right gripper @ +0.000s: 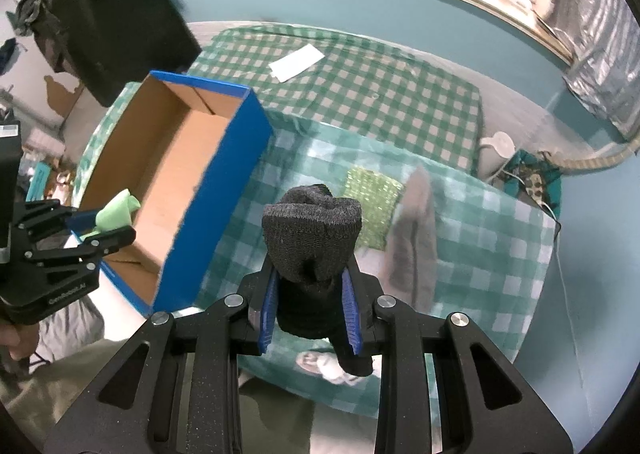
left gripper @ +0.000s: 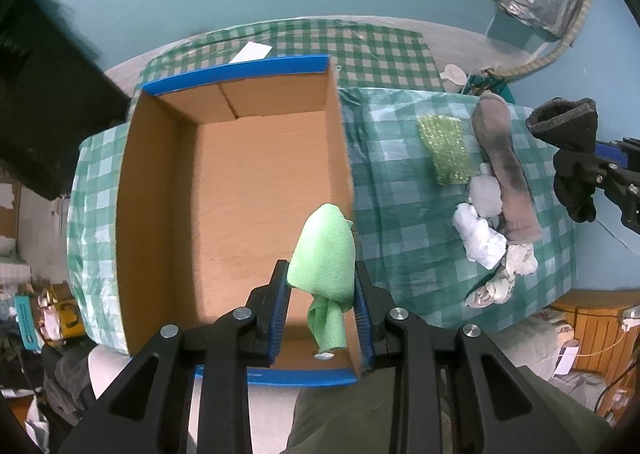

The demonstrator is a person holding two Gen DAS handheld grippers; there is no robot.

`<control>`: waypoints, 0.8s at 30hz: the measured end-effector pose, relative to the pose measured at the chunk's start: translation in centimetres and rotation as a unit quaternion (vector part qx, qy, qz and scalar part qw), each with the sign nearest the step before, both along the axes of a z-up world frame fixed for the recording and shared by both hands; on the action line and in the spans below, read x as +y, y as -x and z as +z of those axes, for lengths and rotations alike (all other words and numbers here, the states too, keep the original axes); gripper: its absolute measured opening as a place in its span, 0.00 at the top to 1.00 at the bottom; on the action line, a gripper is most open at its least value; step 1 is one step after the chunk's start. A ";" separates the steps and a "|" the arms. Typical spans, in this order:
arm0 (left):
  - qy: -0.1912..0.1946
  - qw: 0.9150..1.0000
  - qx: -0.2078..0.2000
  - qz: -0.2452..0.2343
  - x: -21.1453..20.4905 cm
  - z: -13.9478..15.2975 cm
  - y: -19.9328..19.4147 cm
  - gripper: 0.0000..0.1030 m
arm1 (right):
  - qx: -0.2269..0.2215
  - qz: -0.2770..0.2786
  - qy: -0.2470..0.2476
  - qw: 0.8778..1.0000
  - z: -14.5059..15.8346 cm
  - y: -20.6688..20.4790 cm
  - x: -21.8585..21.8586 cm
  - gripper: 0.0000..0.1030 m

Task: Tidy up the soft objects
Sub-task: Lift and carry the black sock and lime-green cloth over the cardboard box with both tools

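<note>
Teal walls and a table under a green-and-white checked plastic cloth [left gripper: 400, 189] set the scene, with an open blue-edged cardboard box [left gripper: 160, 181] sitting on the left half, nothing inside it as far as I can see. Left gripper [left gripper: 322, 274] is clamped on a light green fleecy cloth [left gripper: 325, 250], pointing pretty much straight down, and the cloth hangs right over the box's near right corner, so it looks like a plain drop away from landing inside. Right gripper [right gripper: 309, 294] is squeezed shut on a dark grey knitted sock [right gripper: 314, 242] and sits over the cloth-covered table, with the box off to its left, so my guess is that one needs to travel left across the blue wall first. Still lying on the table: a long grey-brown sock [left gripper: 504, 169] running away from the person, a sparkly green scrub pad [left gripper: 444, 149] and some crumpled white tissue wads [left gripper: 482, 234].
</note>
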State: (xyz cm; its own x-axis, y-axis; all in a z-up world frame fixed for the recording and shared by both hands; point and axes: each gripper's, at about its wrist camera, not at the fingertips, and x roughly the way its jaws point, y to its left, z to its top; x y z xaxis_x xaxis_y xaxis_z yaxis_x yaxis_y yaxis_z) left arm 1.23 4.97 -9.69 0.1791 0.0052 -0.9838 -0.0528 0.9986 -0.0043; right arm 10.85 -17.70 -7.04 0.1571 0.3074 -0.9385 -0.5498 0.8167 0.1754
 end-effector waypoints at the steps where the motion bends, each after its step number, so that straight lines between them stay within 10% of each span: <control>1: 0.000 1.000 0.000 0.004 0.4 0.0 0.1 0.71 | 0.000 0.003 -0.001 1.000 0.1 0.0 0.5 0.74; 24: -0.013 0.997 0.016 0.073 9.3 -1.2 1.8 0.71 | 0.002 0.085 -0.017 0.996 0.3 1.3 12.5 0.74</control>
